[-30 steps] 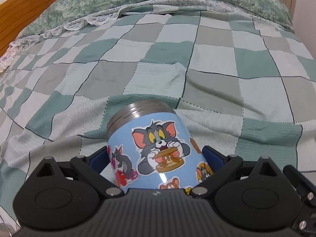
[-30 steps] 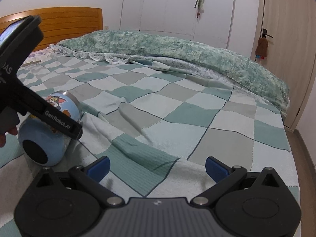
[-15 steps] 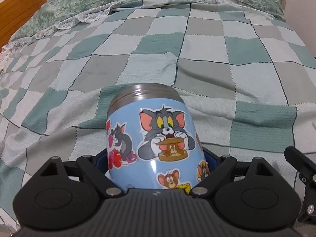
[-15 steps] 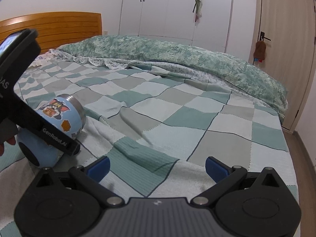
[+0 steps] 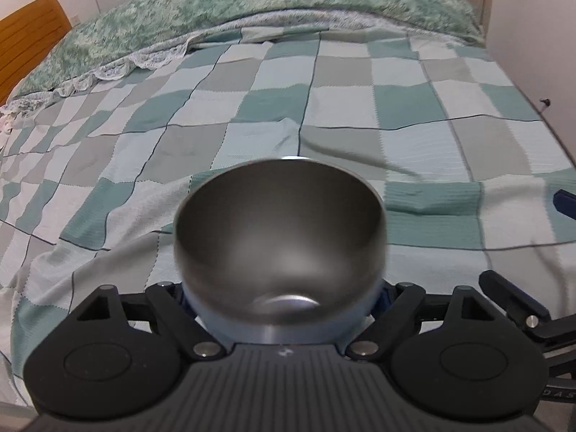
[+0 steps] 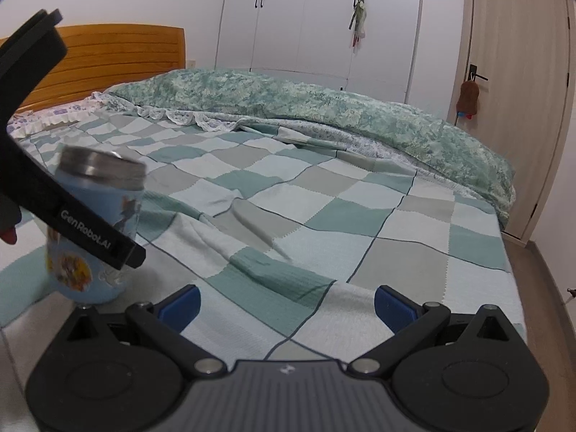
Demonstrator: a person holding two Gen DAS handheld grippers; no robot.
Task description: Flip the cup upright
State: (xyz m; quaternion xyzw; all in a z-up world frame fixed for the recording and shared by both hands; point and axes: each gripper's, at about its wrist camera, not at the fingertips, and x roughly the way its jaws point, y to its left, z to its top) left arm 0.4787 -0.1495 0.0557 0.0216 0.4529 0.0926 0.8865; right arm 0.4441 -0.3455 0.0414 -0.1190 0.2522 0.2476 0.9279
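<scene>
The blue cup (image 5: 280, 252) is held tight between the fingers (image 5: 383, 297) of the left gripper (image 5: 282, 298), with its shiny open mouth turned up toward the camera. From the right wrist view it is seen almost upright, tipped a little, on the checked bed cover (image 6: 324, 216). The right gripper (image 6: 286, 300) is held wide open with nothing in it, well apart from the cup.
</scene>
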